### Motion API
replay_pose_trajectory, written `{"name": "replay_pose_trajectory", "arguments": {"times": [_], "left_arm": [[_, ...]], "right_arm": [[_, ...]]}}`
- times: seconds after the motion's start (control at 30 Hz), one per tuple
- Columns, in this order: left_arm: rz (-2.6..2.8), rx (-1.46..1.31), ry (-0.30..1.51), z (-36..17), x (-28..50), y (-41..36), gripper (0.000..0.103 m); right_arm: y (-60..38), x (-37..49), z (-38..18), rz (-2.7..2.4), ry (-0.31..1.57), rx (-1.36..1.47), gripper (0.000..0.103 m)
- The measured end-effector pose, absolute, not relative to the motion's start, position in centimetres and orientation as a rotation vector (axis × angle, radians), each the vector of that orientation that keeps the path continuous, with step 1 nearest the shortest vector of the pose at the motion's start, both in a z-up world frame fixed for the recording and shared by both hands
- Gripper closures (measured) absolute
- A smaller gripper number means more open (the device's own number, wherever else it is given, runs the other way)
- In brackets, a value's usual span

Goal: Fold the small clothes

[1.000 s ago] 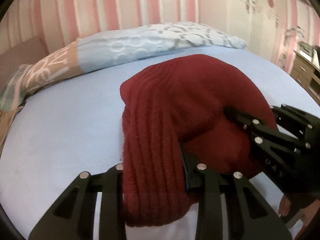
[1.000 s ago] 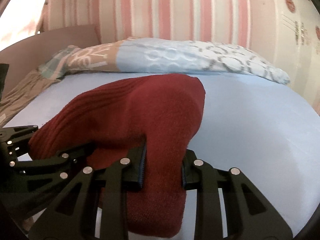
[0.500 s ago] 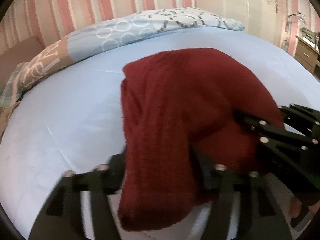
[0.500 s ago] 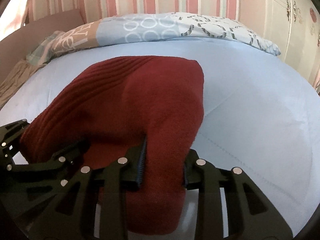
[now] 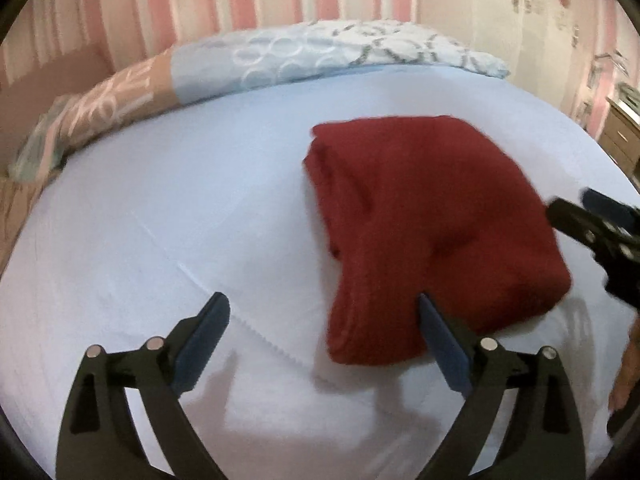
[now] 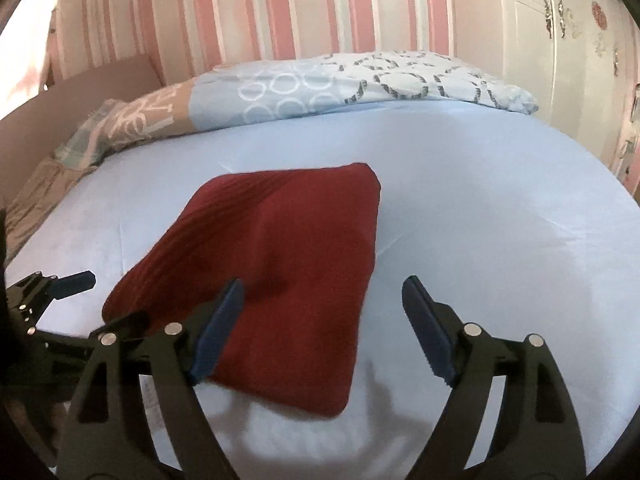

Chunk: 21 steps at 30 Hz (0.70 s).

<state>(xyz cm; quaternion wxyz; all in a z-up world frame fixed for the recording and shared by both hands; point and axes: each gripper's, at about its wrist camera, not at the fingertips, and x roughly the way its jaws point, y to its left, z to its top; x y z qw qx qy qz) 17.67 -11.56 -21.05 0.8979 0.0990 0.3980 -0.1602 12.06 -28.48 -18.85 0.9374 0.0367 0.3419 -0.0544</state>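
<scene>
A dark red ribbed knit garment (image 5: 420, 224) lies folded on the pale blue bed sheet (image 5: 180, 220). It also shows in the right wrist view (image 6: 276, 264) as a flat rectangle. My left gripper (image 5: 320, 320) is open and empty, just in front of the garment's near left corner. My right gripper (image 6: 320, 300) is open and empty, over the garment's near right edge. The right gripper shows at the right edge of the left wrist view (image 5: 600, 240). The left gripper shows at the left edge of the right wrist view (image 6: 48, 292).
A patterned blue and brown pillow (image 6: 320, 88) lies along the head of the bed against a pink striped wall (image 6: 280, 8). A wooden dresser (image 5: 624, 136) stands at the right. A brown headboard (image 6: 80, 96) is at the far left.
Both grippers were shut on the red garment and held its near edge up. Both have now opened and let it go, and the garment lies flat on the sheet.
</scene>
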Motion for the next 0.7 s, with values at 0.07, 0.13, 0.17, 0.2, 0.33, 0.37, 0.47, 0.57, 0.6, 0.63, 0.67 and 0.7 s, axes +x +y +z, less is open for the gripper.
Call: {"name": "replay_pose_trajectory", "arguments": {"times": [0.07,0.13,0.17,0.2,0.33,0.37,0.47,0.57,0.6,0.63,0.67,0.7], "left_arm": [[-0.315,0.194,0.845,-21.6,18.3,-11.4,0.009],[-0.308,0.196,0.847,-22.0,18.5,-11.4,0.006],[-0.300,0.204,0.849,-22.2,18.6,-11.5,0.004],[-0.296,0.208,0.856,-22.5,18.7,-11.5,0.004],[-0.302,0.206,0.866,-23.4,18.9,-11.1,0.003],[-0.300,0.220,0.853,-23.6,18.8,-11.1,0.001],[-0.301,0.258,0.826,-24.1,18.8,-11.3,0.001],[-0.307,0.242,0.820,-23.6,18.5,-11.0,0.001],[-0.307,0.240,0.817,-23.3,18.4,-10.9,0.001],[-0.307,0.236,0.812,-23.0,18.1,-10.8,0.002],[-0.305,0.233,0.807,-22.5,17.7,-10.6,0.002],[-0.301,0.233,0.805,-22.0,17.3,-10.5,0.002]], "right_arm": [[-27.8,12.5,-19.5,-0.142,0.730,0.034,0.022],[-27.3,13.1,-20.8,-0.156,0.790,0.007,0.022],[-27.2,13.3,-21.4,-0.162,0.813,-0.006,0.024],[-27.2,13.5,-22.1,-0.171,0.840,-0.025,0.026],[-28.3,13.5,-24.2,-0.181,0.870,-0.009,0.022],[-28.5,13.6,-24.5,-0.182,0.868,-0.007,0.019],[-28.7,13.8,-24.9,-0.178,0.867,-0.006,0.016],[-28.4,13.5,-24.3,-0.154,0.852,0.003,0.020],[-28.3,13.3,-24.0,-0.140,0.845,0.011,0.022],[-28.2,13.0,-23.5,-0.131,0.833,0.021,0.022],[-28.1,12.4,-22.8,-0.111,0.811,0.044,0.021],[-28.0,11.8,-22.2,-0.095,0.792,0.065,0.013]]}}
